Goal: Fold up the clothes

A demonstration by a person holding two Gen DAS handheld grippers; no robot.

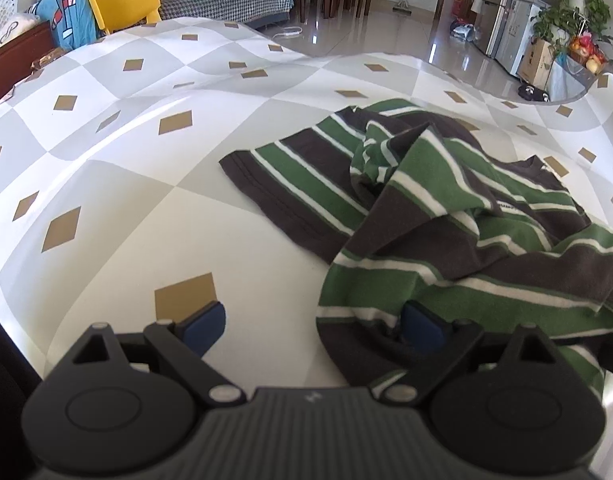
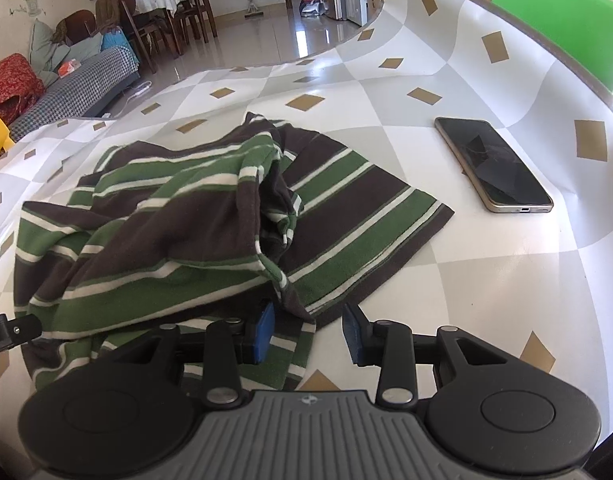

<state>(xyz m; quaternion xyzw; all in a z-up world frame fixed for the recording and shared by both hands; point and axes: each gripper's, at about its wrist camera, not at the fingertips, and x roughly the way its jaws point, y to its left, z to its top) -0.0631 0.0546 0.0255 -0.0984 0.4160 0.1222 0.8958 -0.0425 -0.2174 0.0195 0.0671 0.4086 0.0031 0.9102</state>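
Striped shirt [image 1: 446, 216] lies crumpled on the desk [image 1: 126, 184]; left gripper [image 1: 314, 330] fingers spread wide, right gripper [image 2: 308, 334] fingers released around its hem, phone [image 2: 492, 164] nearby.

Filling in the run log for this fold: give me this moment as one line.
shirt: crumpled on table | left gripper: open | right gripper: open, no grip | phone: beside shirt

Left gripper [image 1: 312, 326]: occupies the lower part of the left wrist frame, angled downward. Jaws stand wide apart; the blue pads [image 1: 204, 330] press on nothing.

Right gripper [image 2: 308, 334]: occupies the lower part of the right wrist frame, angled downward. Jaws partly apart, pads [image 2: 262, 334] clamping nothing.
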